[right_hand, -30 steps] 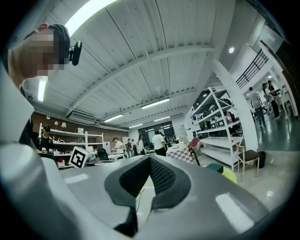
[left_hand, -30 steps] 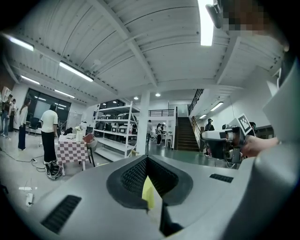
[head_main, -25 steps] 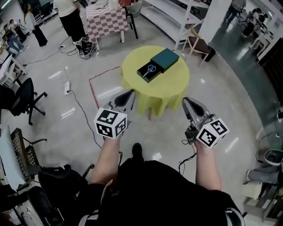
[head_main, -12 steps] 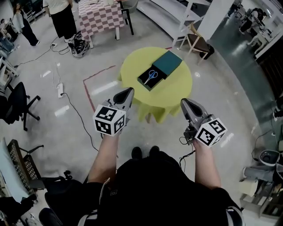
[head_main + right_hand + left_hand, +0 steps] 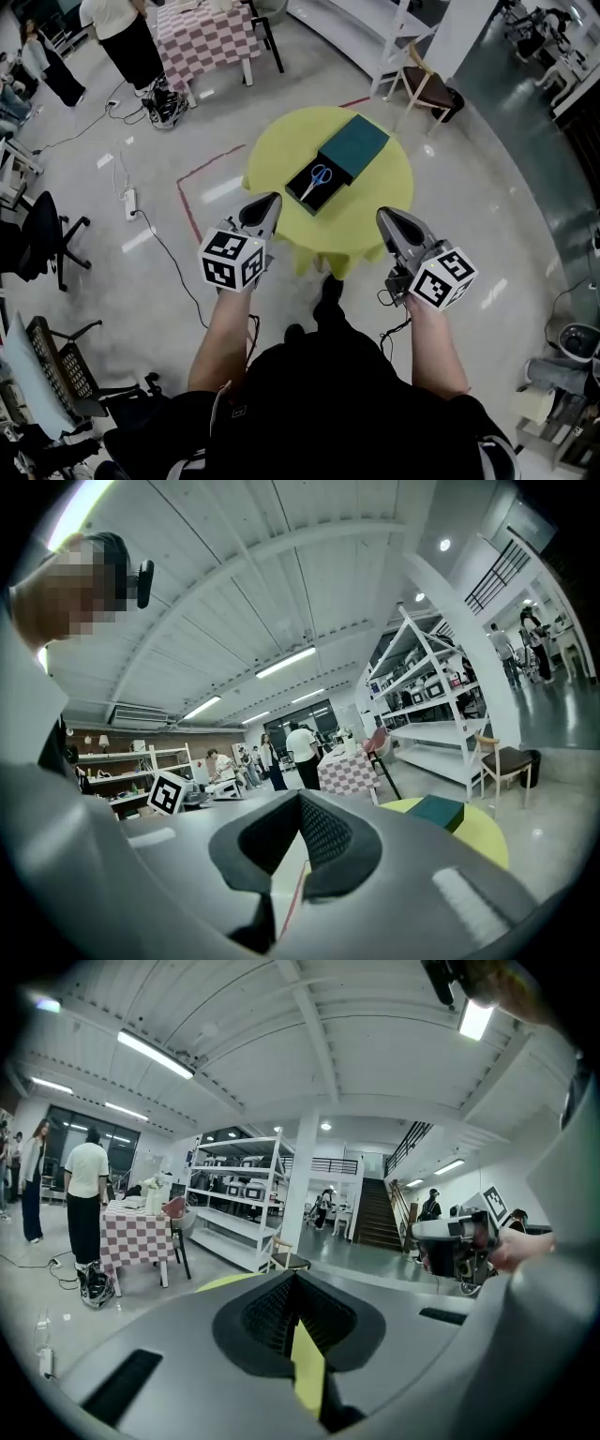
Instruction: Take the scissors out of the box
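The small scissors with blue handles (image 5: 316, 179) lie in the open black tray of the dark teal box (image 5: 354, 146). The handles point toward the teal cover and the blades point toward your near left. The tray sticks out of the cover on the side facing you. The box sits around the middle of the round tabletop under a yellow-green cloth (image 5: 375, 202).

Your left claw (image 5: 272, 199) is closed, its two jaws meeting at the tip with nothing between them. The left gripper view shows the same pinched tip (image 5: 294, 1277). Your right claw (image 5: 382, 216) is also drawn together and empty, and the right gripper view shows its jaws meeting (image 5: 300, 797). That view also has the teal box off to the right on the yellow cloth.

You hold both claws out in front of you at the near side of the tabletop, one at each side. They are well apart from the box and touch nothing.

Beyond the tabletop stand a table with a red-and-white checked cloth (image 5: 202, 37), a wooden chair (image 5: 427, 89) and white shelving (image 5: 370, 33). A person in a white top and dark trousers (image 5: 122, 37) stands beside the checked table. A red tape outline (image 5: 211, 173) marks the floor to the left of the tabletop.
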Tool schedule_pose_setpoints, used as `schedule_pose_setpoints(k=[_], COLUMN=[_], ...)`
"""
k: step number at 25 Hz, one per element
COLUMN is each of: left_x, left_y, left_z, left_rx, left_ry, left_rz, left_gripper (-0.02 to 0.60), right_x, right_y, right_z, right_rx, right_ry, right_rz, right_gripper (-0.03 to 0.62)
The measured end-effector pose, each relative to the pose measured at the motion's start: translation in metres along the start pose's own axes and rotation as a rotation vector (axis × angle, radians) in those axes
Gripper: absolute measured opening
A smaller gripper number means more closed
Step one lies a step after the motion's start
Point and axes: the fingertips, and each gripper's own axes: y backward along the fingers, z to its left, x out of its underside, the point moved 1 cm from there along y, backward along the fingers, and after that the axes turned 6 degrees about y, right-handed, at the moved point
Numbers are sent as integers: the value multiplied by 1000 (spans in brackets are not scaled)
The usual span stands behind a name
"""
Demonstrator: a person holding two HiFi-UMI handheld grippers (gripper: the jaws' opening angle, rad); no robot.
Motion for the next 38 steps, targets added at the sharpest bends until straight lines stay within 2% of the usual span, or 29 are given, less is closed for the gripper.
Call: schedule_pose_setpoints(k=[5, 10, 14, 19, 26, 37, 38], left_x=[-15, -25, -36, -37, -5, 74, 82], left_y=[-67, -129, -161, -177, -200, -250, -256], left_z=[16, 26, 25, 32, 50, 61, 62], left_rx=[-27, -51, -60, -78, -68, 5, 16], left_ry=[-20, -21, -27, -49, -17, 15, 27], left_rz=[41, 85, 105, 152, 252, 438, 454], left_gripper=[2, 2, 2, 2, 2, 2, 54], right_x=[-14, -18, -23, -24, -20, 11, 15], right_y=[-31, -63, -78, -90, -111, -122, -123], right_z=[-73, -135, -165, -188, -197, -210, -211], right_rx=[25, -2, -36, -38, -24, 25, 29], right_ry=[-26, -60, -80, -111, -138, -170, -171], right_rz=[-23, -3, -2, 0, 26, 123, 131], right_gripper=[11, 11, 11, 9, 11, 11, 11])
